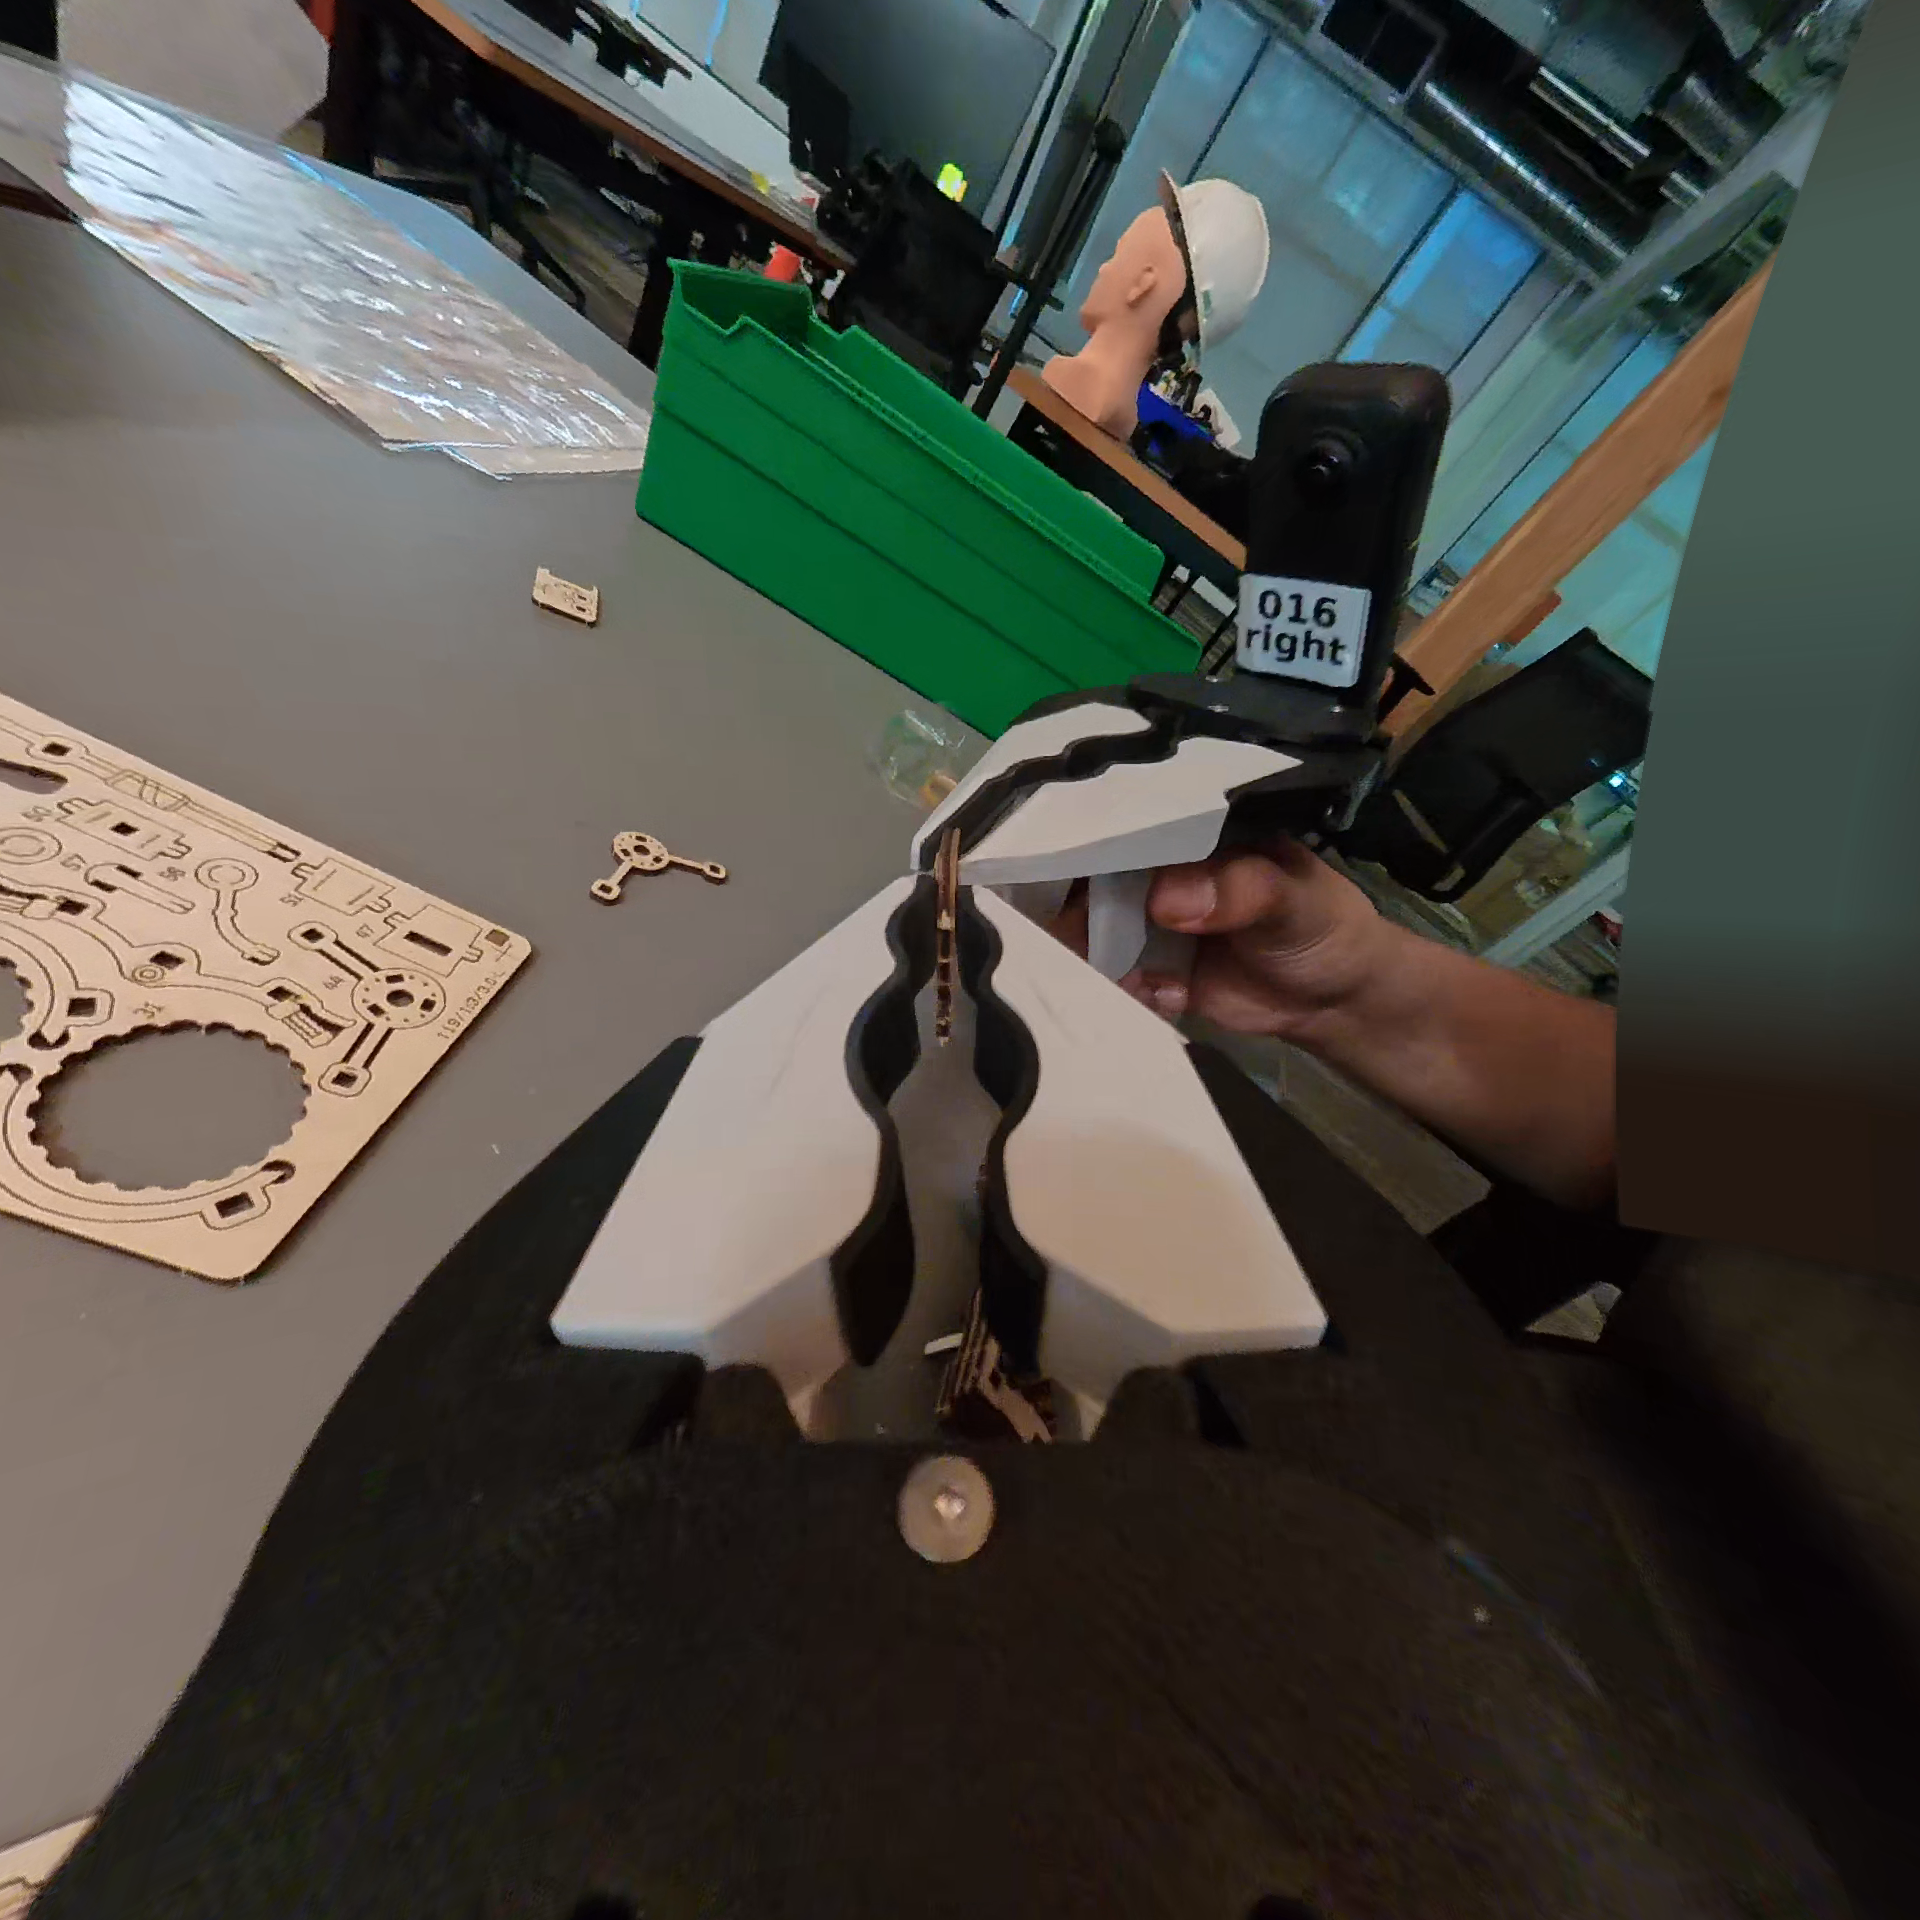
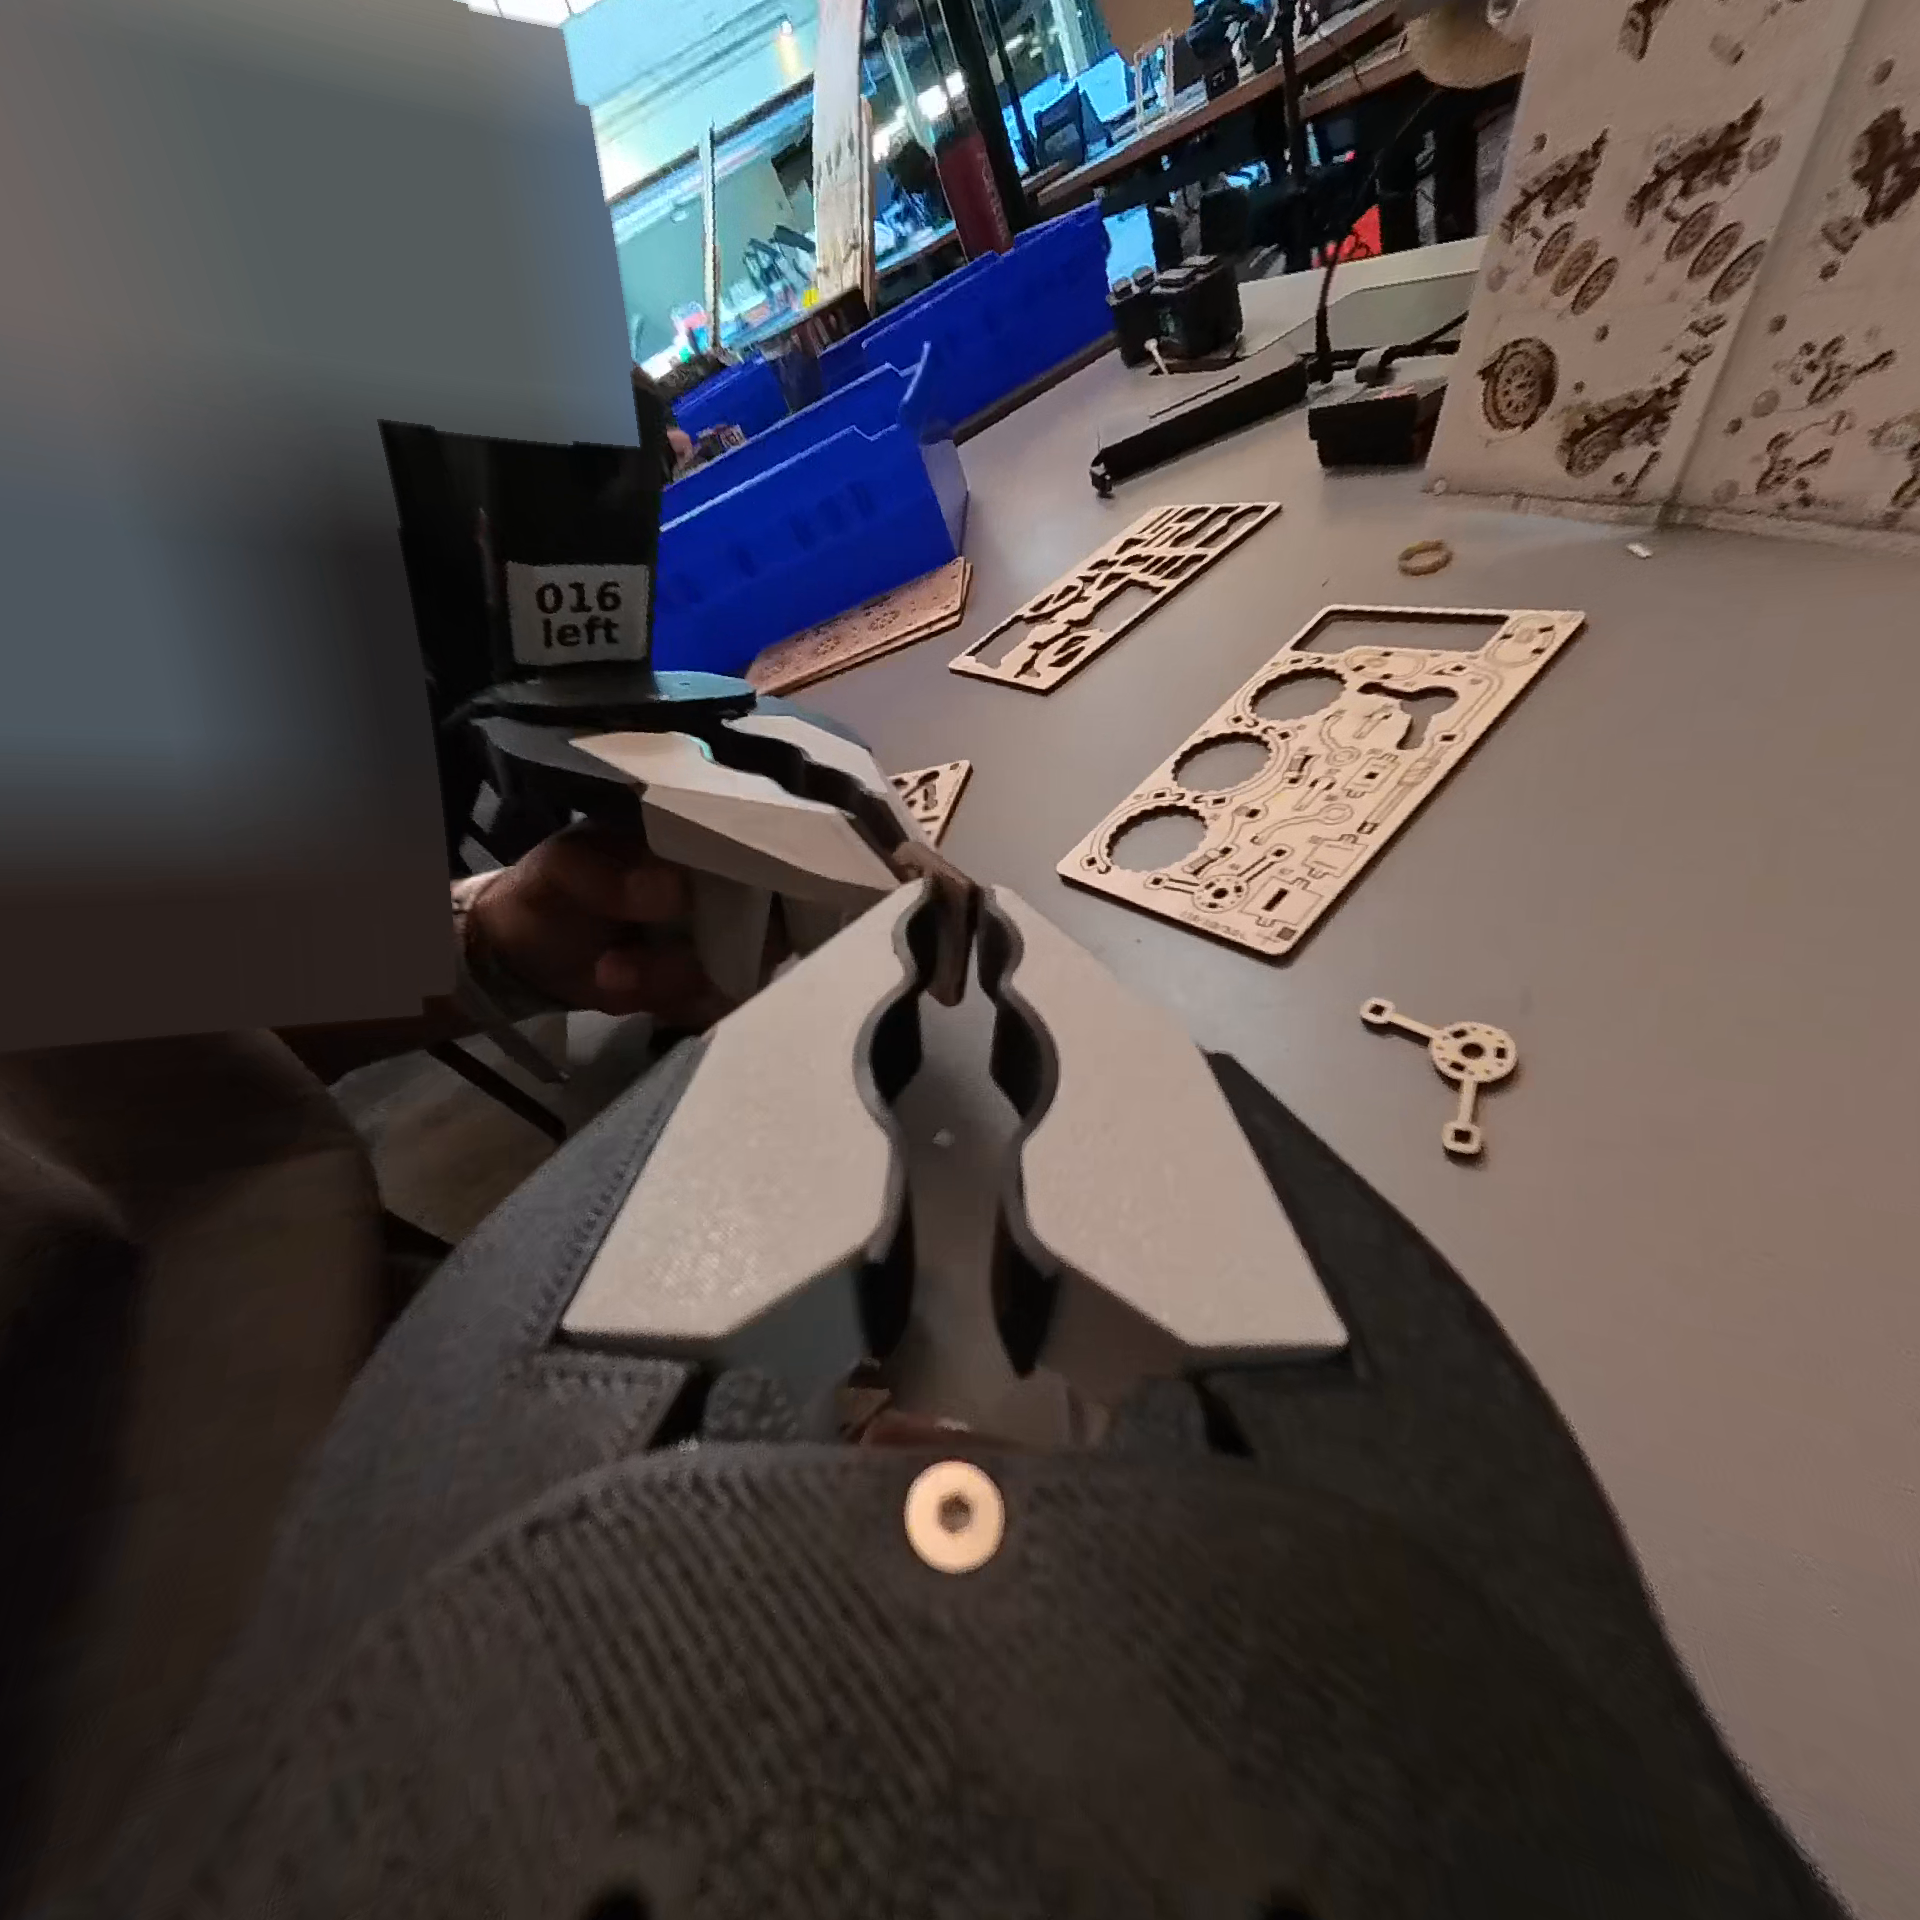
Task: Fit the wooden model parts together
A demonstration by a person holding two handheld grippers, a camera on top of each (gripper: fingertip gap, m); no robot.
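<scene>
Two grippers' fingers [image 1: 997, 831] around wooden part [image 1: 943, 940]

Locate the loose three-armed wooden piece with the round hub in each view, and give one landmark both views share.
Left wrist view: the three-armed wooden piece lies flat on the grey table, left of centre, beyond the left claw.
Right wrist view: it lies at right, about mid-height, right of the right claw.
Shared landmark: the wooden sheet with round cut-outs, near the piece in both.

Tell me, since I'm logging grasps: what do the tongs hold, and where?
Both tongs pinch thin wooden parts edge-on at their fingertips; left tongs and right tongs meet tip to tip.
</scene>
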